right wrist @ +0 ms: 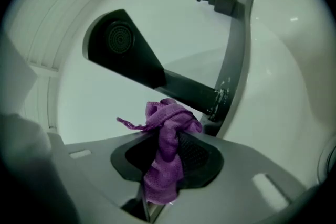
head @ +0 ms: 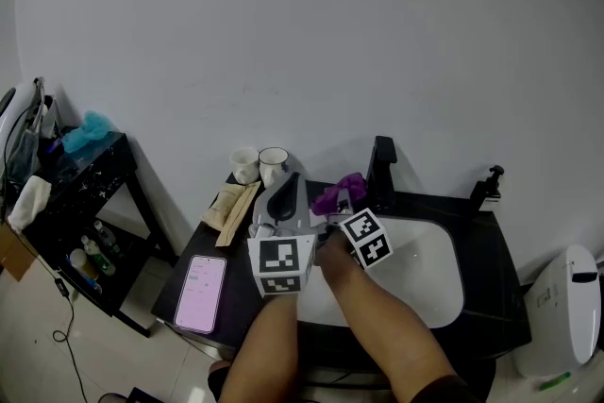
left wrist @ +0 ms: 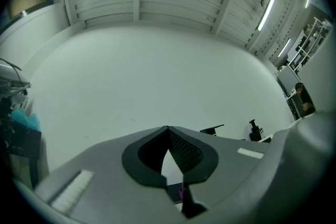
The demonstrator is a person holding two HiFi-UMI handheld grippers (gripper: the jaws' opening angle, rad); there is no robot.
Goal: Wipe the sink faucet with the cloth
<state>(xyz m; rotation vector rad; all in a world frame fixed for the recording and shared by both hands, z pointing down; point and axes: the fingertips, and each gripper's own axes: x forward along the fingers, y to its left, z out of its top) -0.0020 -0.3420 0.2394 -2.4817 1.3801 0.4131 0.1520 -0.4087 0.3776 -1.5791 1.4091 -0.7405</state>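
Observation:
The black faucet [head: 381, 171] stands at the back rim of the white sink [head: 429, 274]. My right gripper [head: 335, 206] is shut on a purple cloth [head: 338, 193], just left of the faucet's base. In the right gripper view the cloth [right wrist: 167, 120] bunches between the jaws of that gripper [right wrist: 169, 138], close under the faucet's black spout [right wrist: 137, 59]. My left gripper [head: 292, 178] hovers over the counter left of the cloth. It [left wrist: 168, 128] is shut with nothing in it and faces the white wall.
Two cups [head: 260, 163] and brown packets [head: 232, 204] sit on the dark counter left of the sink, near a phone [head: 201, 280] with a pink screen. A black soap pump [head: 487, 188] stands back right. A black shelf [head: 87, 167] is at the left, a white bin [head: 564, 302] at the right.

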